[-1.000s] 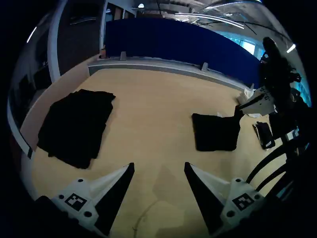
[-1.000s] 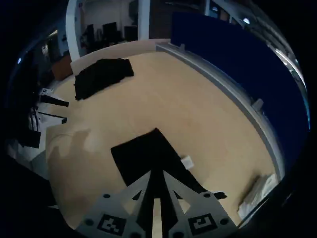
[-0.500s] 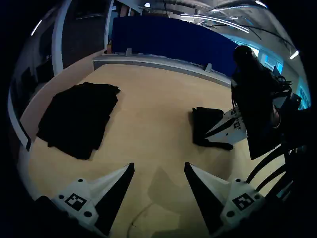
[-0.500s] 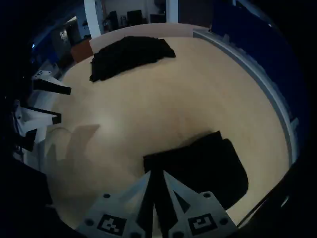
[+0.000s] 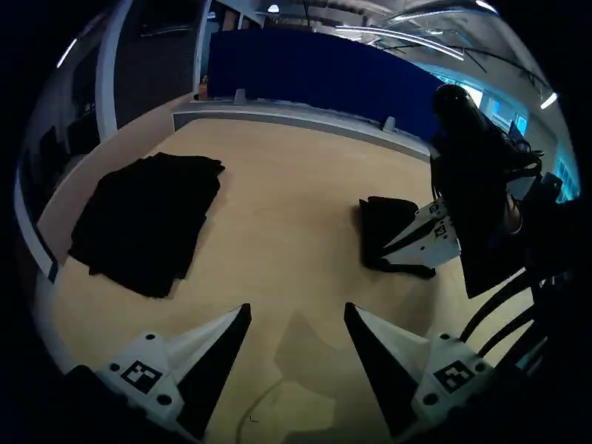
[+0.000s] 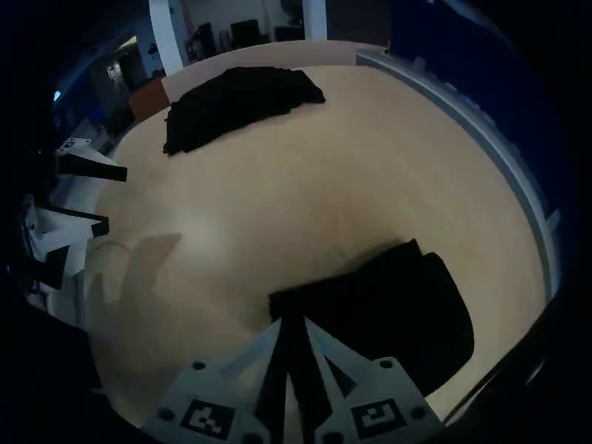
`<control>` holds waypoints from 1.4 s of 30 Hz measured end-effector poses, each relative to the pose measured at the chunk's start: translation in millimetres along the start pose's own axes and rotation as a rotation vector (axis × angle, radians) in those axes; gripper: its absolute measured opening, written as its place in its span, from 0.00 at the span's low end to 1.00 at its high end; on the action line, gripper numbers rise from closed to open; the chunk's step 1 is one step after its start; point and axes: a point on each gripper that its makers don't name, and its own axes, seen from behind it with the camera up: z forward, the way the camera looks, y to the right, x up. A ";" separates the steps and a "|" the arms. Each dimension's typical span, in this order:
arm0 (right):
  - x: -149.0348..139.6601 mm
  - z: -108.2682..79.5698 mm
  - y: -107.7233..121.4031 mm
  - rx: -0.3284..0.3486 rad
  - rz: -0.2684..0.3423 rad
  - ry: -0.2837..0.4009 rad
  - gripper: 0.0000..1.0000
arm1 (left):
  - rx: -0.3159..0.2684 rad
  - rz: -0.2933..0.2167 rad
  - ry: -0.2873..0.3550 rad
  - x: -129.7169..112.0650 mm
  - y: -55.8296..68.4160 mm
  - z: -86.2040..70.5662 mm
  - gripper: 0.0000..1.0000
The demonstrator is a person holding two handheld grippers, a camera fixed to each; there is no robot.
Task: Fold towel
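Towel [image 6: 385, 311] clamped in right hand-held gripper [image 6: 294, 323], left hand-held gripper [image 5: 296, 305] spread apart above table [image 5: 296, 185]

- left gripper [image 5: 296, 306]: two white wedge fingers, black inner faces; square black-and-white coded marker on each base; small round holes beside the markers
- right gripper [image 6: 294, 323]: same build; white wedges, black pads, coded markers
- person [image 5: 473, 170]: dark clothing; finer detail too dim to tell

The left gripper [image 5: 296, 348] is held level with its fingers spread wide at six o'clock, while the right gripper [image 6: 294, 348], at three o'clock from the left one, has its fingers pinched together on the towel [image 6: 385, 311].
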 end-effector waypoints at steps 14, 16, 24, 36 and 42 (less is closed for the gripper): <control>14.2 -32.2 -3.9 -0.009 -0.004 0.086 0.68 | 0.000 0.002 -0.004 0.2 0.1 1.8 0.93; 17.8 -38.5 -1.6 -0.015 0.012 0.111 0.75 | -0.002 0.005 -0.004 0.1 1.4 2.3 0.93; 15.8 -63.8 18.4 -0.083 0.078 0.184 1.00 | -0.011 0.016 -0.004 3.2 8.8 4.5 0.93; -24.4 -81.8 34.4 -0.164 0.172 0.173 1.00 | -0.023 0.038 -0.005 9.3 21.7 9.1 0.93; -46.8 -85.4 37.7 -0.212 0.260 0.159 1.00 | -0.020 0.040 -0.006 10.3 21.5 10.0 0.93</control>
